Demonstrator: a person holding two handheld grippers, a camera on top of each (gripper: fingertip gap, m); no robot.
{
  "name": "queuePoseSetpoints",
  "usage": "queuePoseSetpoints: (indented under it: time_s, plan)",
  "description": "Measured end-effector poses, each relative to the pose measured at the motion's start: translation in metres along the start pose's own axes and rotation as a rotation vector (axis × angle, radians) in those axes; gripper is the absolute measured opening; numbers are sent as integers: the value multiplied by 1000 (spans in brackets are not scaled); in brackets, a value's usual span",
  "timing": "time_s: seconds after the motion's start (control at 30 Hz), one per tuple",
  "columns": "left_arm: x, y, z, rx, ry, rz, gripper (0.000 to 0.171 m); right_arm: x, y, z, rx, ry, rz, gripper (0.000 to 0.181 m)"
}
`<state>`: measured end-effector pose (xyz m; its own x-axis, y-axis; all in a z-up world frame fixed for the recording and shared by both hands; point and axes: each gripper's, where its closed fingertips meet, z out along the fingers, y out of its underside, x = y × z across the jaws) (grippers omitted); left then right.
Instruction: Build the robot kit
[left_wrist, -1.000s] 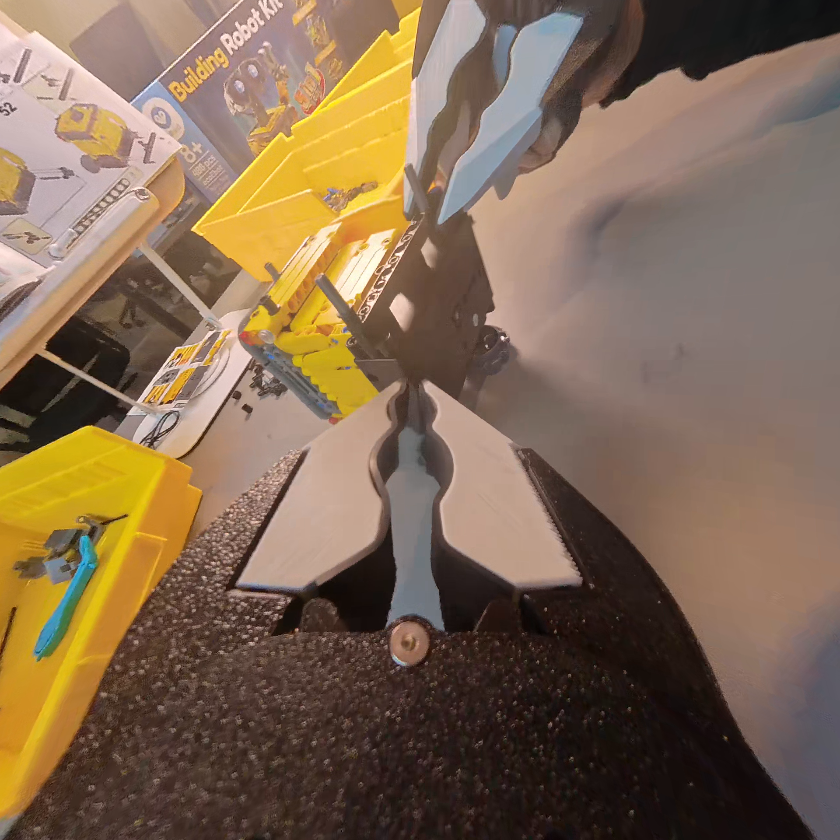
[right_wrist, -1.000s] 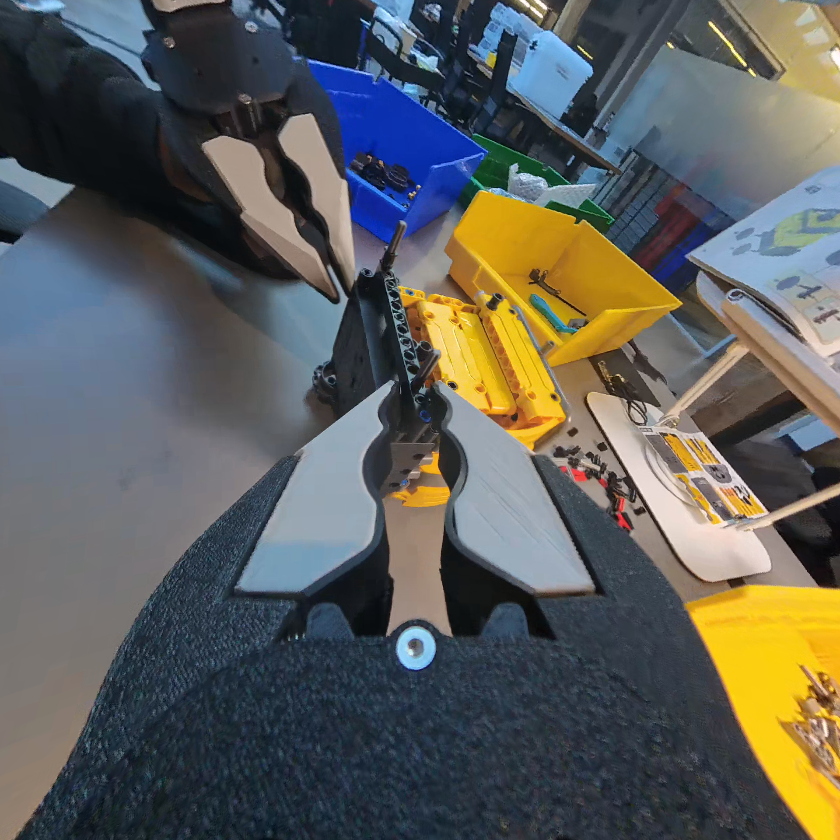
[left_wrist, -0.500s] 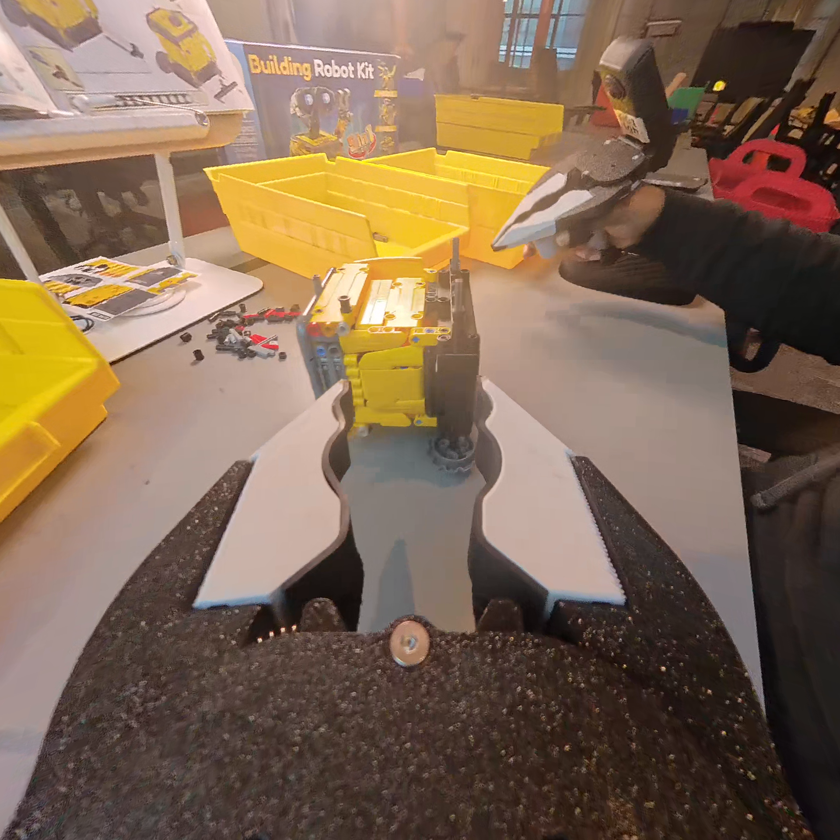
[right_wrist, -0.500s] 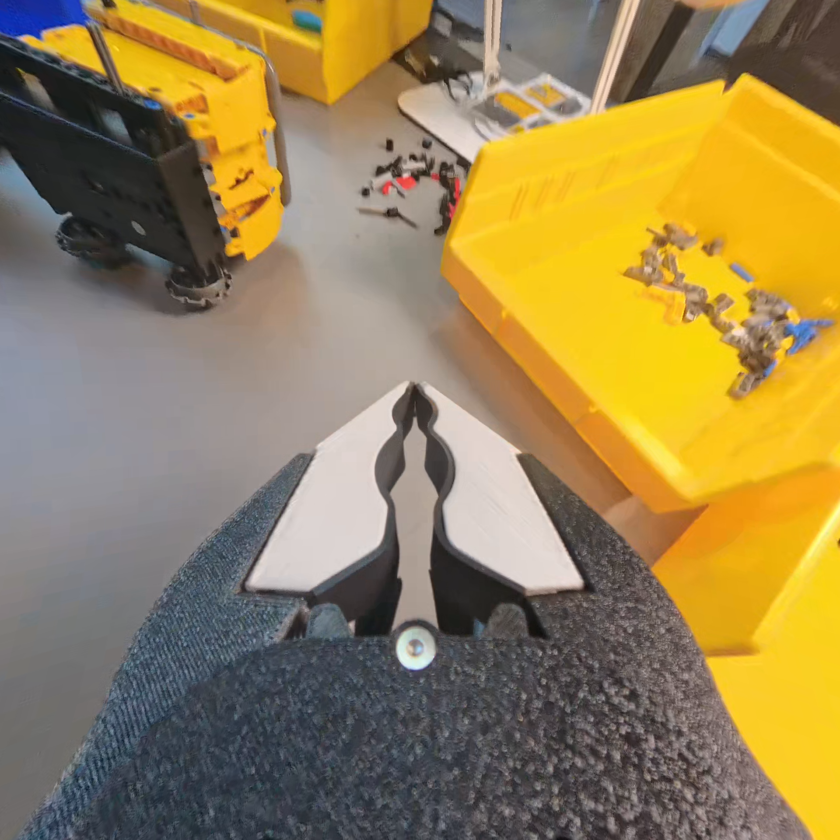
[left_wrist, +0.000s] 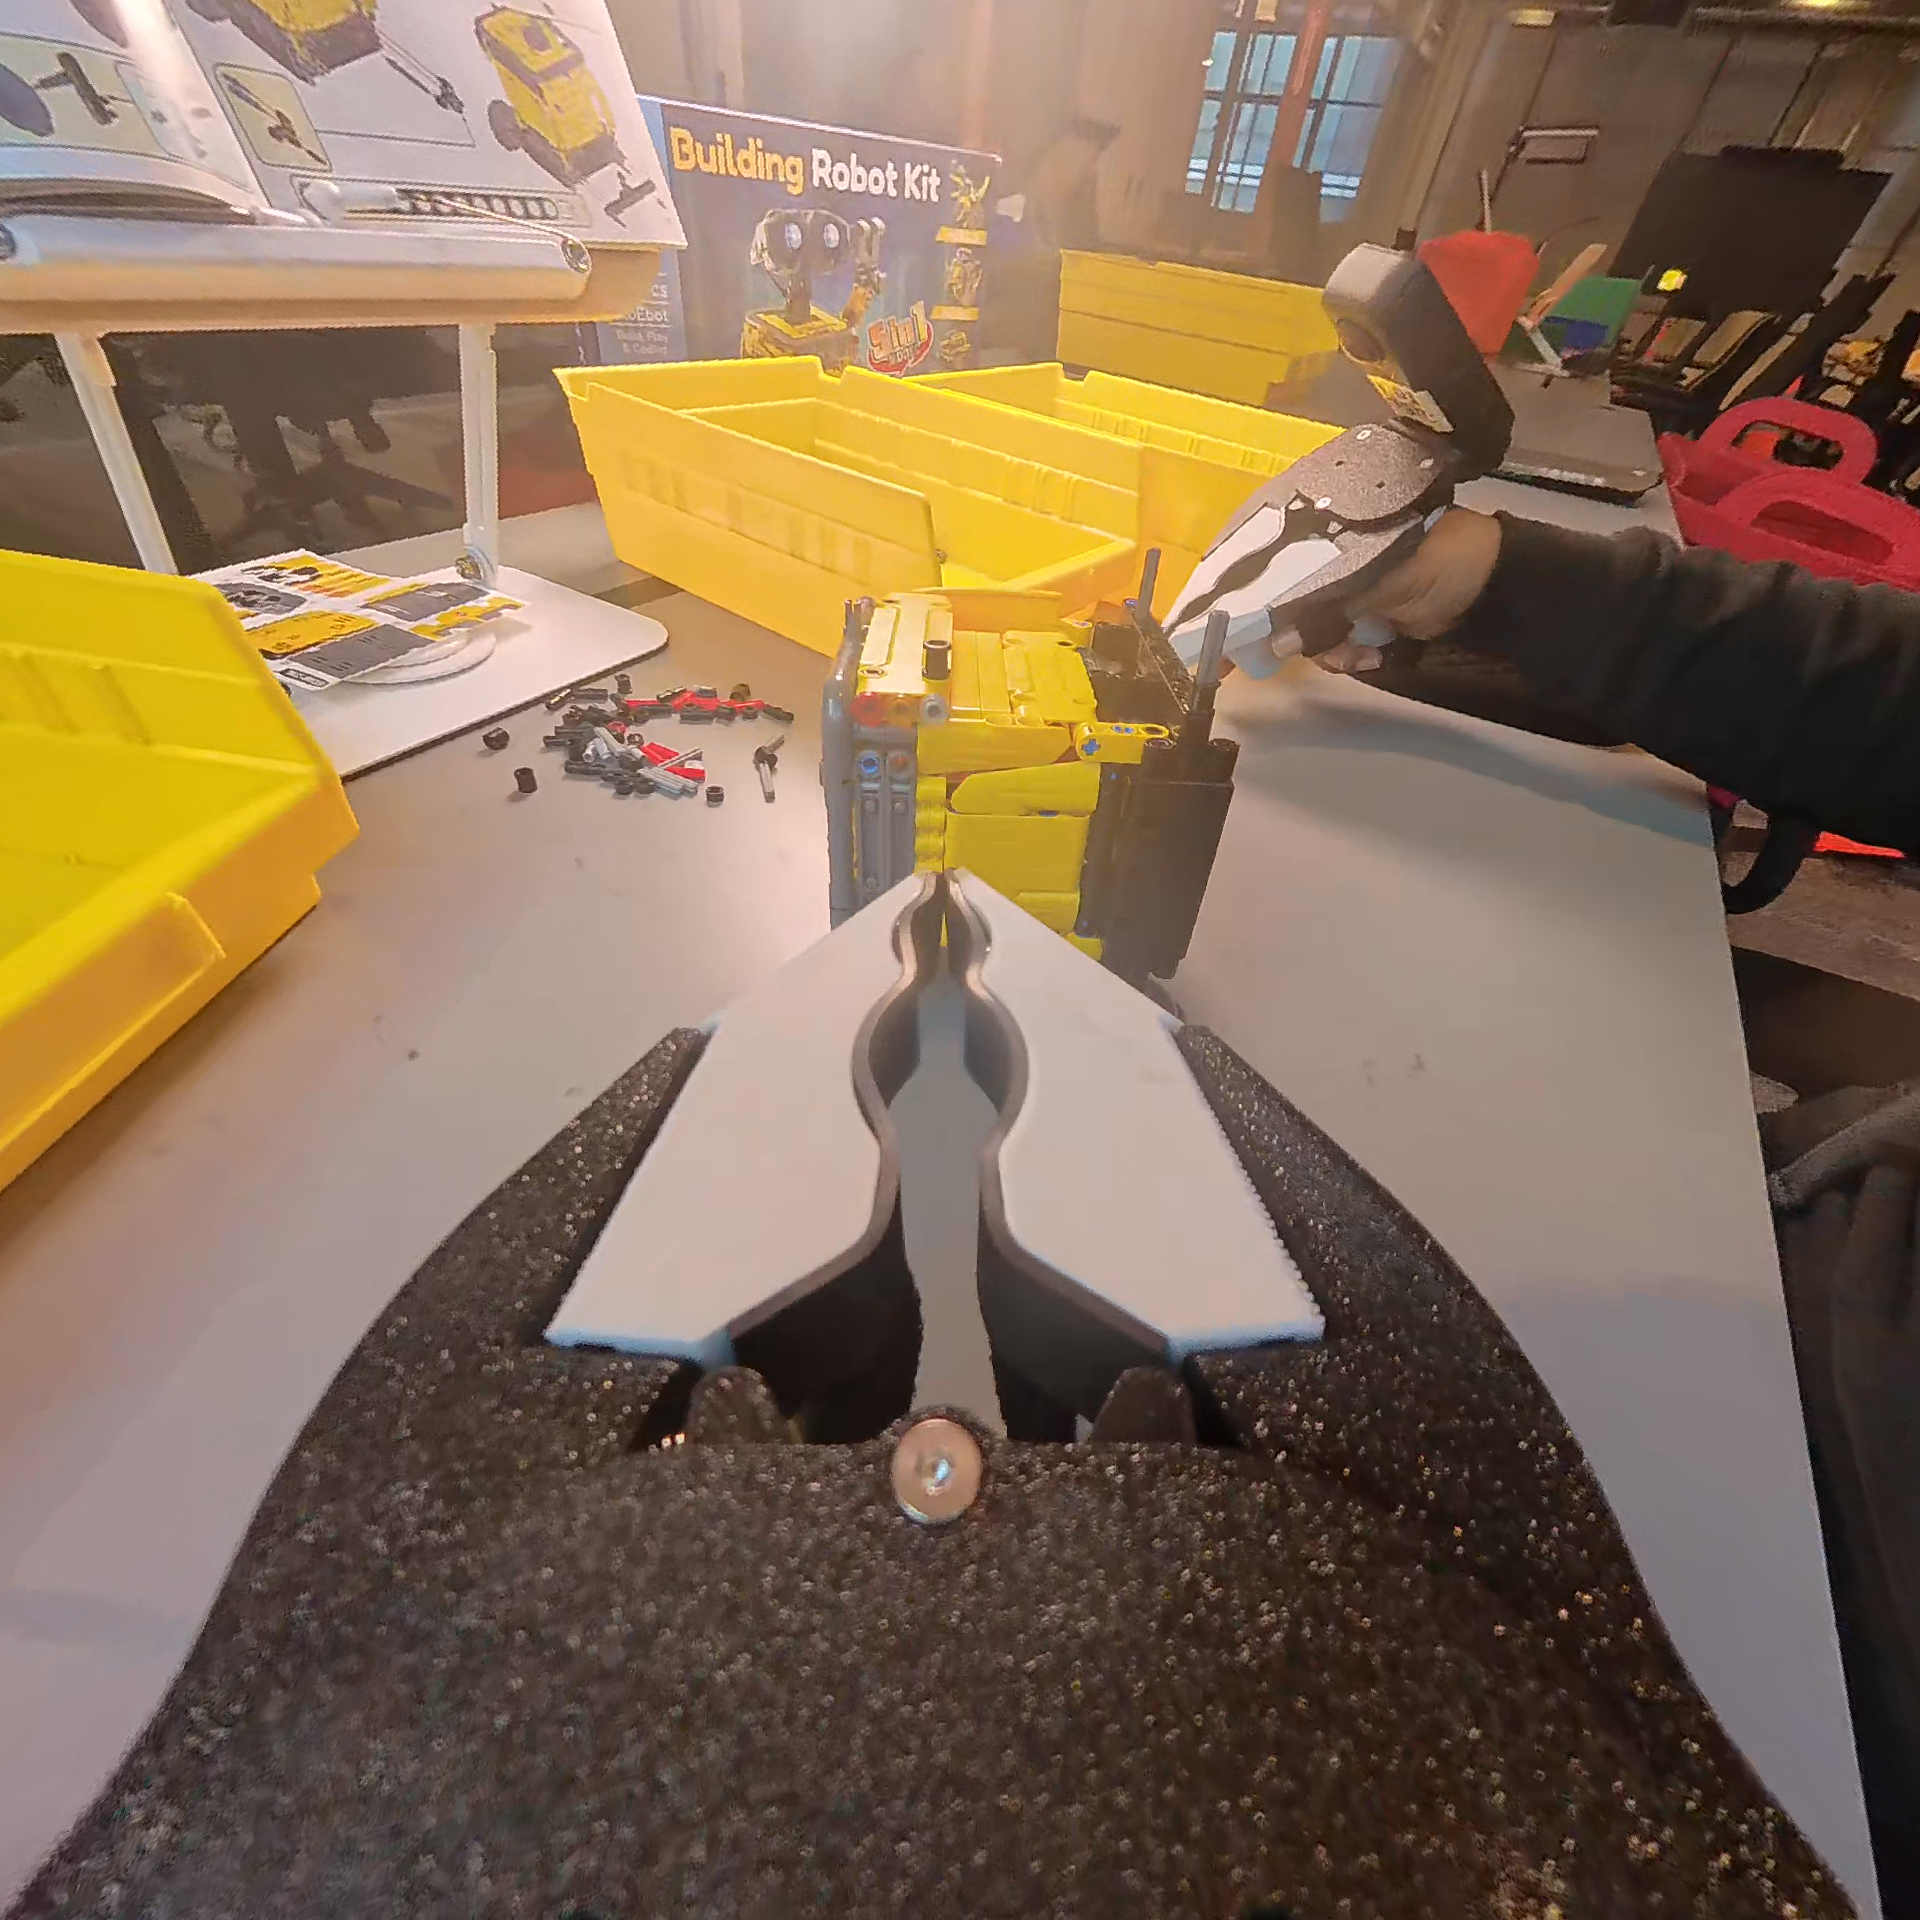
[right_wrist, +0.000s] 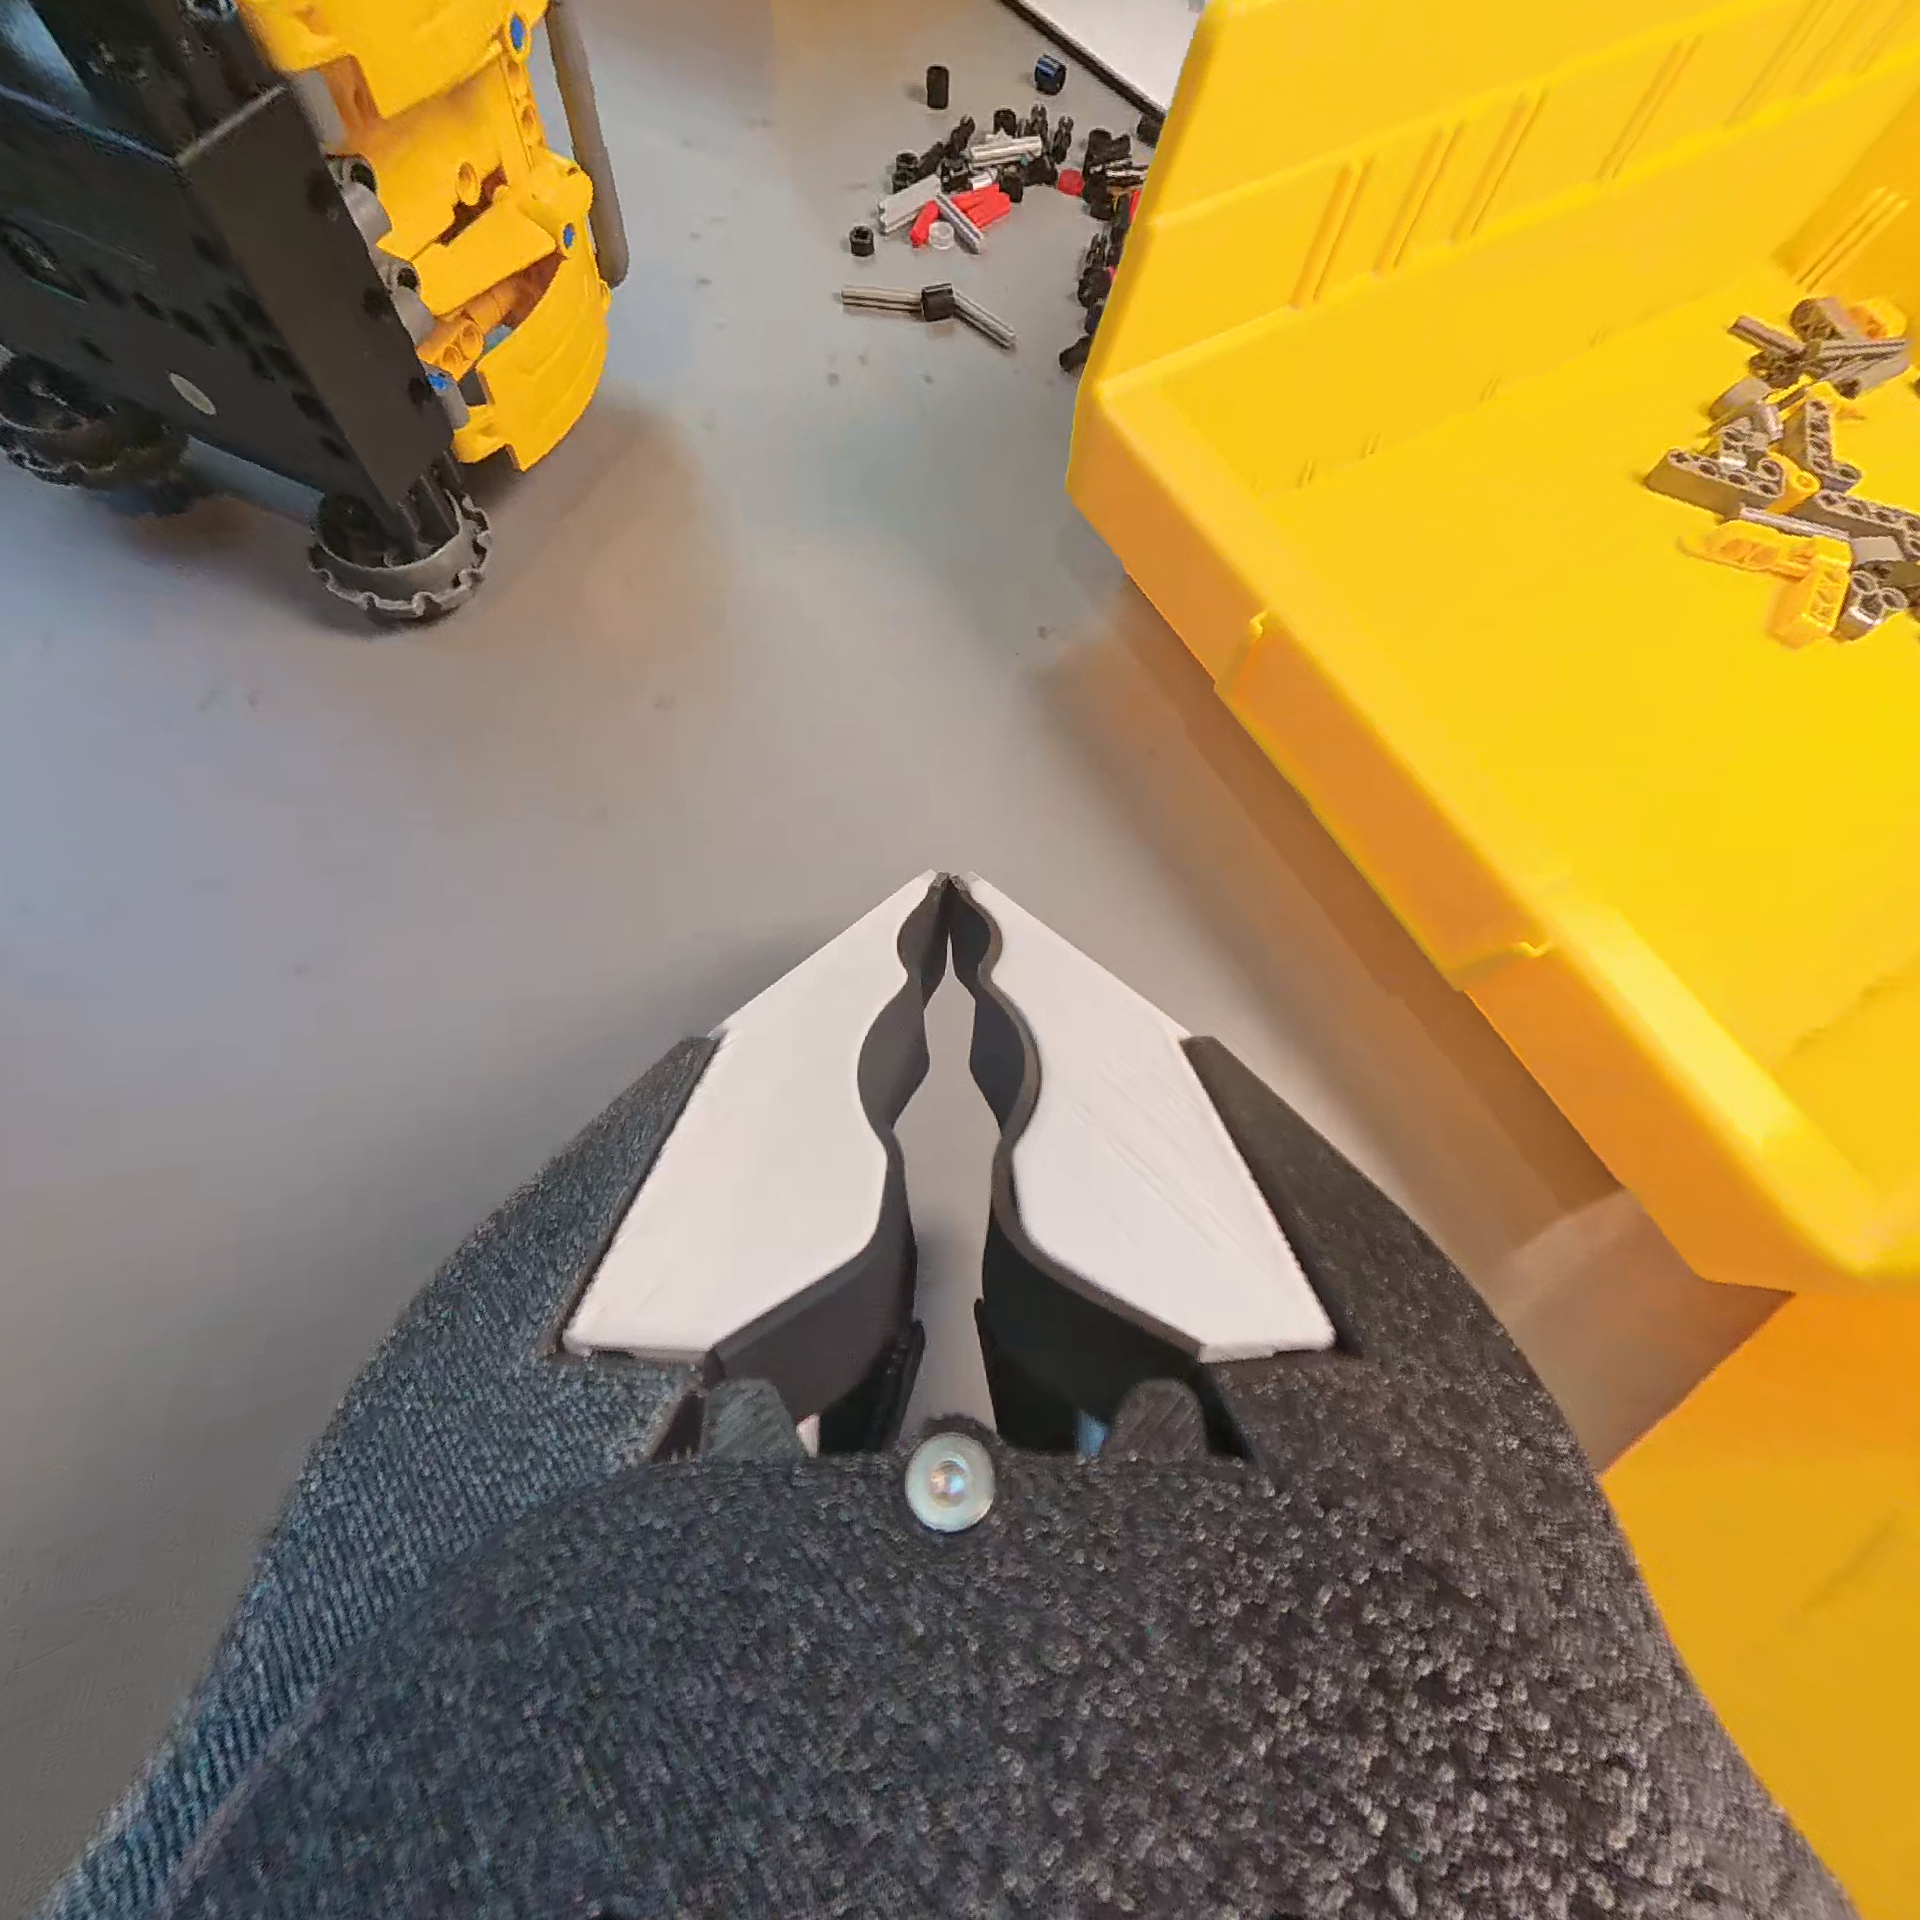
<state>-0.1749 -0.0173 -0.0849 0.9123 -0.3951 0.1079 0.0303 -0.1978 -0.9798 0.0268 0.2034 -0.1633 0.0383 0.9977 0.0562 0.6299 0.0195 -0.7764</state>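
The yellow and black brick-built robot model (left_wrist: 1023, 790) stands upright on the grey worktop (left_wrist: 520, 1039), with a toothed black wheel (right_wrist: 400, 566) at its base touching the surface. The left tool (left_wrist: 945, 881) has its jaws closed tip to tip, holding nothing; the tips point at the model's yellow side and sit just in front of it, though contact cannot be told. The right tool (right_wrist: 943, 881) is likewise closed on nothing in its own view and hangs over bare worktop between the model and a yellow bin (right_wrist: 1455, 727). Seen from the left wrist view, that right tool (left_wrist: 1210, 613), held in a hand (left_wrist: 1423, 592) with a dark sleeve, is near the model's top black edge, close to an upright grey axle (left_wrist: 1210, 649). The bin holds grey and yellow beam pieces (right_wrist: 1808, 457). Loose black, red and grey pins (left_wrist: 644, 743) lie scattered on the worktop left of the model. Farther back stand open yellow bins (left_wrist: 831, 499), a kit box (left_wrist: 831, 239), and an instruction booklet on a stand (left_wrist: 312, 125)
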Motion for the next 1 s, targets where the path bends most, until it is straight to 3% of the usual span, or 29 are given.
queuePoseSetpoints:
  time_s: [0.23, 0.33, 0.6, 0.7, 0.83, 1.0]
  plan:
    - [-2, 0, -1, 11, 4, -20, 0, 4, 13, 8, -77, 23, 30, 0]
    - [-2, -2, -4, 36, 24, -45, 0, 5, 20, 10, -130, 15, 52, 20]
    - [9, -8, -9, 77, 67, -7, 9, -1, 14, 19, -127, 11, -27, 6]
    - [25, -15, -11, 98, 94, -3, 9, -34, -22, 5, 64, -22, -229, 6]
    - [79, -28, -1, 157, 262, -136, 15, -115, -91, -36, 429, -63, -458, 6]
    - [131, -39, 31, 199, 394, -313, 28, -190, -133, -63, 627, -70, -614, 7]
